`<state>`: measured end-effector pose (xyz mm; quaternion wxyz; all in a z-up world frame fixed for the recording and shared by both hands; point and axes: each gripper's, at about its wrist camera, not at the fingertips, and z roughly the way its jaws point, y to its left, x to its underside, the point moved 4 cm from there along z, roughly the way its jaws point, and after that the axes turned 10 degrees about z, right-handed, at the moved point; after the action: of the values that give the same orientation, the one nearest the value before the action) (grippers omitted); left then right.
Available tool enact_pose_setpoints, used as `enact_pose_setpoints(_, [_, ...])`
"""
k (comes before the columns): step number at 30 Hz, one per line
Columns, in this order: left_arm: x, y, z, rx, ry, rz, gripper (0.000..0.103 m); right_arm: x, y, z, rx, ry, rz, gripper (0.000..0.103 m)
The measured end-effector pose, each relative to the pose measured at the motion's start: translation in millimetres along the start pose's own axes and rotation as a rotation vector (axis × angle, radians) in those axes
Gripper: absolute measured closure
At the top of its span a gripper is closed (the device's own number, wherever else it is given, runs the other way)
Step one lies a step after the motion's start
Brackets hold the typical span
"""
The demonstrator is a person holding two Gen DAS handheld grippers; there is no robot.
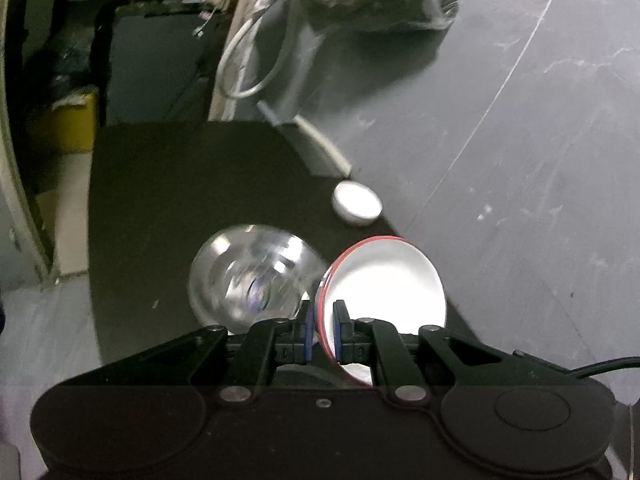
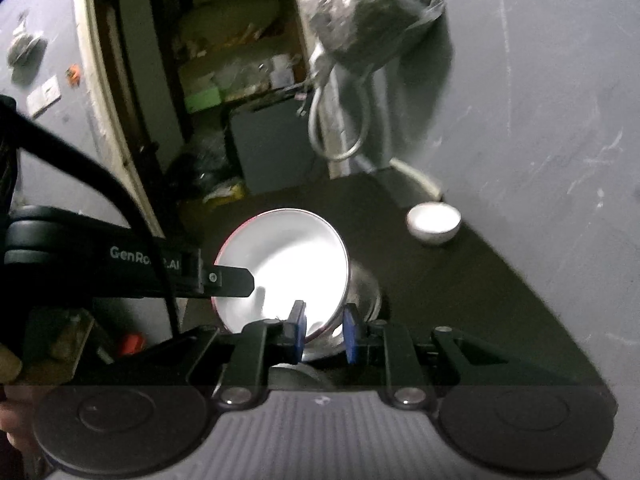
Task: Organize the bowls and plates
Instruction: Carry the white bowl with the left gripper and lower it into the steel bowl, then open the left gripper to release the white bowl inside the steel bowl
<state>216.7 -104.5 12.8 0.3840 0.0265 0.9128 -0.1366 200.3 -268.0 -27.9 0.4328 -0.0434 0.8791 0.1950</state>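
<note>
Above the dark surface (image 1: 160,200), a red-rimmed bowl (image 1: 384,280) is clamped by the left gripper (image 1: 323,320); the right gripper's (image 2: 324,328) fingers are parted, empty.

Dim, motion-blurred fisheye views with dark curved corners; white bowl (image 1: 384,280) glares overexposed against the black bench (image 1: 180,200).

Glass bowl (image 1: 250,276) left of rimmed bowl (image 1: 384,284); small bowl (image 1: 357,203) behind.

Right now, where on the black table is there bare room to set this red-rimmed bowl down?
Bare table lies left of and beyond the glass bowl, up to the far edge. Another patch lies between the glass bowl and the small white bowl. It is crowded near the left gripper, where the red-rimmed bowl meets the glass bowl.
</note>
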Motion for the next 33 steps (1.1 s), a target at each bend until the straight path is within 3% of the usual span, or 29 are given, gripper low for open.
enact_pose_setpoints(9, [49.8,14.7,-0.9,-0.009,0.100,-0.040,0.093,40.6,8.0,3.4,-0.012,0.142,-0.032,0.081])
enact_pose_setpoints(16, [68.7,19.2,16.4,-0.007,0.193,-0.063,0.093,59.2,6.8,10.2,0.008,0.237,-0.029,0.081])
enact_pose_setpoints(33, [77.2,28.4,29.4,-0.007,0.277,-0.112,0.091,63.3,3.9,31.4,0.024,0.344,-0.043,0.081])
